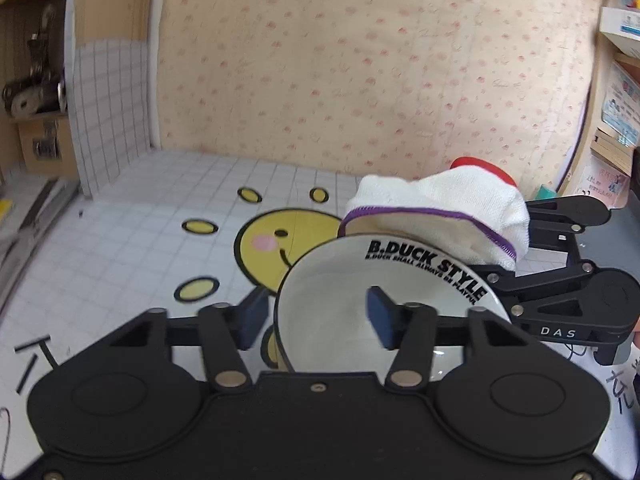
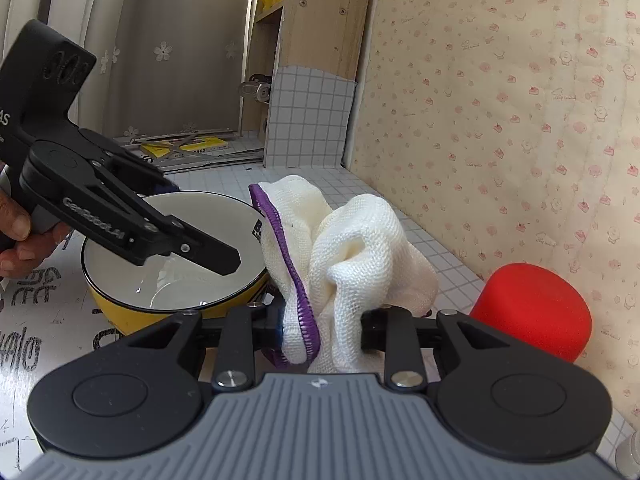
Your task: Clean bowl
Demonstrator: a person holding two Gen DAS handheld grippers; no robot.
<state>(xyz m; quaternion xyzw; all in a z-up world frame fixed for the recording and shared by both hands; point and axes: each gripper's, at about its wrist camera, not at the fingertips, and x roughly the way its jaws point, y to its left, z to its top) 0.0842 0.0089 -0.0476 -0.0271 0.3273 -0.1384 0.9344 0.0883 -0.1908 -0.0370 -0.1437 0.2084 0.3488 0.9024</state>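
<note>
A bowl (image 1: 332,280), white inside and yellow outside with black "B.DUCK STYLE" lettering, sits tilted on the gridded table. My left gripper (image 1: 318,316) straddles its rim, one finger inside and one outside, with a wide gap between the pads. The bowl also shows in the right wrist view (image 2: 168,248), with the left gripper's finger (image 2: 208,252) reaching into it. My right gripper (image 2: 320,330) is shut on a white cloth (image 2: 352,248) with purple stitched edging, held just right of the bowl's rim. The cloth (image 1: 436,208) rises behind the bowl in the left wrist view.
A red rounded object (image 2: 532,304) stands on the table at the right, near the papered wall. A yellow duck face (image 1: 276,240) is printed on the table mat. Wooden shelving (image 2: 316,40) stands at the table's far end. A hand (image 2: 16,236) holds the left gripper.
</note>
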